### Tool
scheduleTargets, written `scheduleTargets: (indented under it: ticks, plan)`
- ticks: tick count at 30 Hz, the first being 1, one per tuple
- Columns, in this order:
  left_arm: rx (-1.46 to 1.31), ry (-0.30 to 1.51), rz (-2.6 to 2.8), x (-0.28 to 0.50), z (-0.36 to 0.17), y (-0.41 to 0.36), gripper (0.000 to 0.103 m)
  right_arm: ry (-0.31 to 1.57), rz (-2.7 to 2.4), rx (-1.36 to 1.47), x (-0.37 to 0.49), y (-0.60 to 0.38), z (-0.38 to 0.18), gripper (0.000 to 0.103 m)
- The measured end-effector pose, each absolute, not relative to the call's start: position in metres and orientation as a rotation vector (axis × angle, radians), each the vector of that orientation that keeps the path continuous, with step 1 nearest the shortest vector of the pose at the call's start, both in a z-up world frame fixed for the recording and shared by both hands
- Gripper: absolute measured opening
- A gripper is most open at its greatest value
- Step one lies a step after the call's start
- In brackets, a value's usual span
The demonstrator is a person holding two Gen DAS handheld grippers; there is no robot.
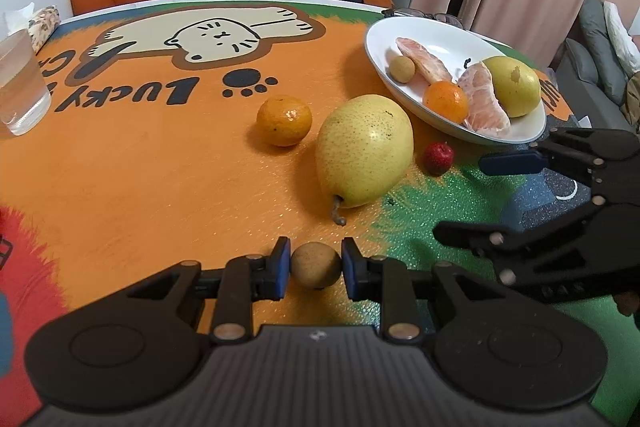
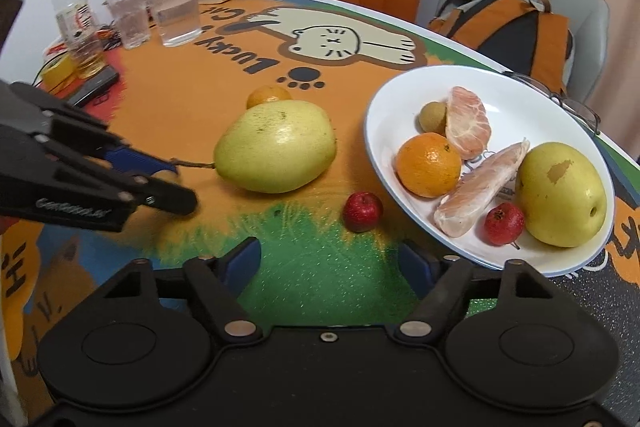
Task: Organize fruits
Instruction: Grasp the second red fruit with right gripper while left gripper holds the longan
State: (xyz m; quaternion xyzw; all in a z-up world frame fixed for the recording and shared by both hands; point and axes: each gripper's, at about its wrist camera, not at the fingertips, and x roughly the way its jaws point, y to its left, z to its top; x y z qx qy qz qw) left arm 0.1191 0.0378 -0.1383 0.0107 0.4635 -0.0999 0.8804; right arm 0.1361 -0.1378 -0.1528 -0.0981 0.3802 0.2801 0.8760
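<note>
Longan (image 1: 316,264), small, light, round and thin-shelled, sits low on the bench (image 1: 160,155), pinched across its middle by the left tongs (image 1: 316,267); right tongs (image 2: 328,259) gape empty near the hawthorn berry (image 2: 362,211).

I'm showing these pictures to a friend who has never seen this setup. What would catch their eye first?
Probably the big yellow pear lying mid-table on the bright orange cat-print cloth, an orange just beyond it. Next, the white plate of fruit to the right, and the left gripper pinching a small brown fruit.
</note>
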Motion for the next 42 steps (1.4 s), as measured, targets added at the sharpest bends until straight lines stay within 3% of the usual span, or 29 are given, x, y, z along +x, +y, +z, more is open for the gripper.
scheduleTargets:
  ticks: [4,9,15,18,42]
  plan:
    - [0.015,0.969,-0.207,0.116,-0.138,0.04,0.026,0.789,0.532,-0.229,0.139,-0.133,-0.157,0.045]
    - [0.008,0.974,-0.21,0.113,-0.138,0.042,0.026,0.778,0.485,-0.221,0.143,-0.13,-0.158,0.032]
    - [0.004,0.976,-0.217,0.111,-0.137,0.042,0.026,0.773,0.453,-0.207,0.149,-0.128,-0.159,0.03]
    - [0.002,0.976,-0.218,0.111,-0.137,0.043,0.026,0.773,0.445,-0.197,0.151,-0.128,-0.159,0.024]
    - [0.011,0.969,-0.296,0.106,-0.124,0.012,0.026,0.909,0.507,-0.207,0.14,-0.15,-0.139,0.023]
